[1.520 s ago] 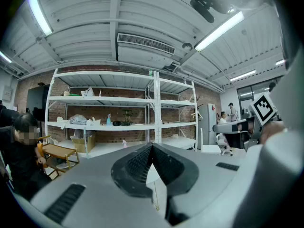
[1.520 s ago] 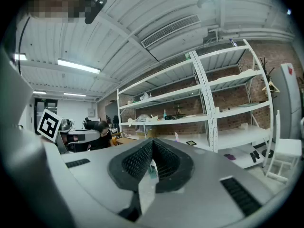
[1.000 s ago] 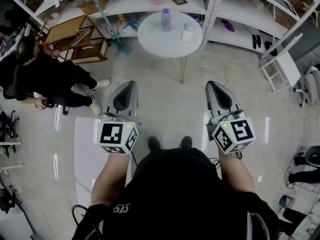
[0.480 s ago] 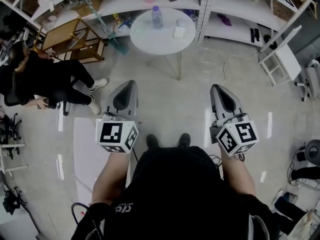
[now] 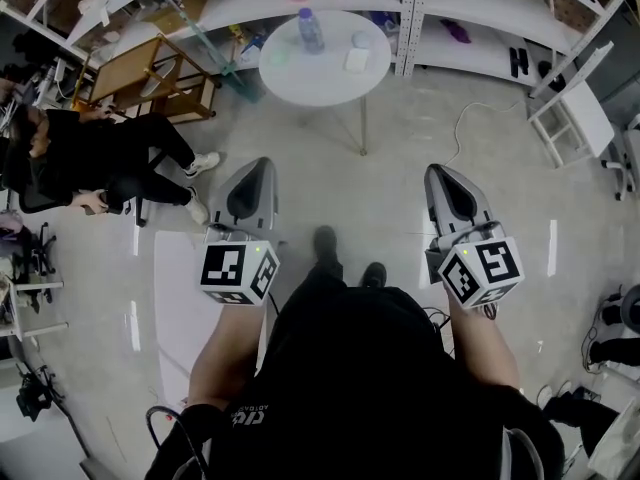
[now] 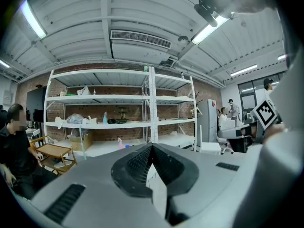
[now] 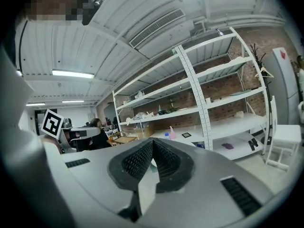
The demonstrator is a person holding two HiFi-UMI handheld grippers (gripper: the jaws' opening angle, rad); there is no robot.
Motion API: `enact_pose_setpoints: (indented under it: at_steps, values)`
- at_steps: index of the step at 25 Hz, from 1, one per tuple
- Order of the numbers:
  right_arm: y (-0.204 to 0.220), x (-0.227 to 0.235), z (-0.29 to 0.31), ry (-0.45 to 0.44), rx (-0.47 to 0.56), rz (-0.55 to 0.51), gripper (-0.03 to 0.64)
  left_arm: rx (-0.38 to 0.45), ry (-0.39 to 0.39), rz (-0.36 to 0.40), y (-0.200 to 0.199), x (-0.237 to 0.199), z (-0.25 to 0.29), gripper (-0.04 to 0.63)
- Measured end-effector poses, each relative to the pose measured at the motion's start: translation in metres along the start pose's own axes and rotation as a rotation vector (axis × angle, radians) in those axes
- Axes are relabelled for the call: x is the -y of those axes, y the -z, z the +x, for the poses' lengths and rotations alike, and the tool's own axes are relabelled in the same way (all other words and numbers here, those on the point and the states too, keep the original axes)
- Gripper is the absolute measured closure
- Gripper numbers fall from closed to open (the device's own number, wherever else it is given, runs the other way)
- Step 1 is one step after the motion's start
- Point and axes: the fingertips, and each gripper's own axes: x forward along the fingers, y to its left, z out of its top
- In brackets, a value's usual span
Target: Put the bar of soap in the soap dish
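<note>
Left gripper (image 5: 258, 165): jaws pressed together, nothing between them. Right gripper (image 5: 441, 170): jaws likewise together, empty. Round white table (image 5: 322, 80), well ahead of both: carries bottle (image 5: 309, 30) and bar of soap (image 5: 356, 60), seemingly the small white block, well apart from either gripper's fingers.

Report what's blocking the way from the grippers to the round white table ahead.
Nothing visible does: only floor lies between the left gripper, the right gripper and the round white table. The small things on it are too tiny to tell soap from dish.
</note>
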Motion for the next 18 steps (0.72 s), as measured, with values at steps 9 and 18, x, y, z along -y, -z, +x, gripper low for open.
enact_pose_setpoints:
  at_steps: [9,18]
  values:
    - [-0.001,-0.003,0.070,-0.024,-0.033,-0.018,0.611,0.013,-0.028,-0.049,0.013,-0.052,0.037,0.588]
    - [-0.035,-0.006,0.195,0.015,-0.004,-0.084,0.611,0.054,-0.039,0.051,-0.005,-0.149,0.114,0.588]
